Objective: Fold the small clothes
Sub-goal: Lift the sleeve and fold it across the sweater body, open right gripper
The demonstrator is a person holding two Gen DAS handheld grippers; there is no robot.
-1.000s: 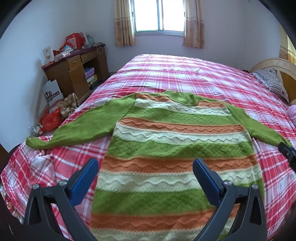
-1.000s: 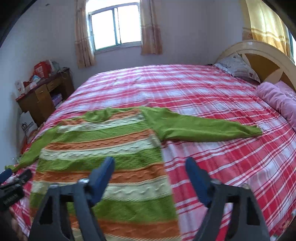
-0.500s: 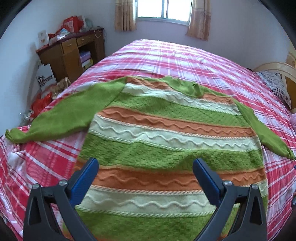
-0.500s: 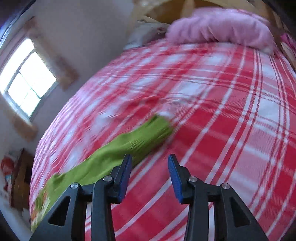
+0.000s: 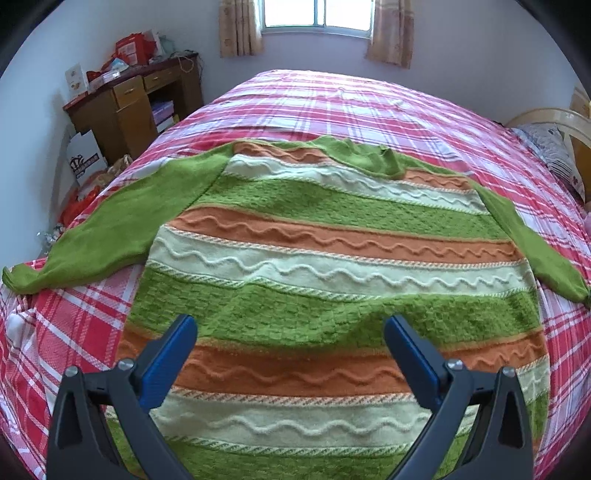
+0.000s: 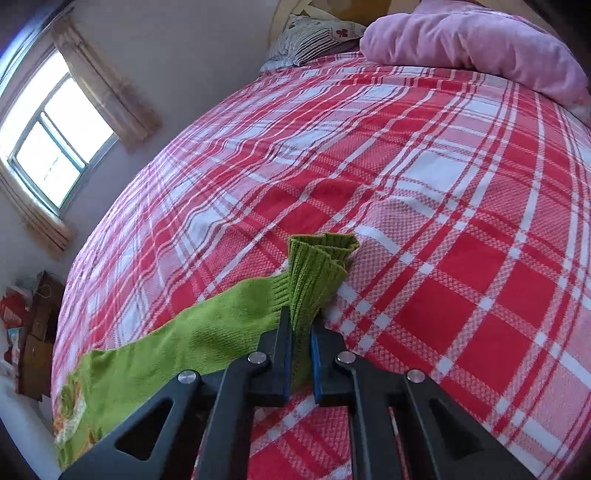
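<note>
A striped knit sweater [image 5: 325,258] in green, orange and cream lies flat on the red plaid bed [image 5: 332,103], both green sleeves spread outward. My left gripper [image 5: 290,338] is open and empty, hovering over the sweater's lower body. My right gripper [image 6: 300,332] is shut on the ribbed cuff [image 6: 317,266] of the sweater's right sleeve [image 6: 177,350], which bunches up between the pads just above the bedspread [image 6: 443,221].
A wooden desk [image 5: 129,107] with clutter stands at the left of the bed, bags on the floor beside it. A pink pillow [image 6: 480,48] and a patterned pillow [image 6: 314,37] lie at the headboard. A window [image 5: 317,14] is on the far wall.
My right gripper swung to the sleeve end and closed on the cuff. My left gripper moved lower and closer over the sweater body, staying open.
</note>
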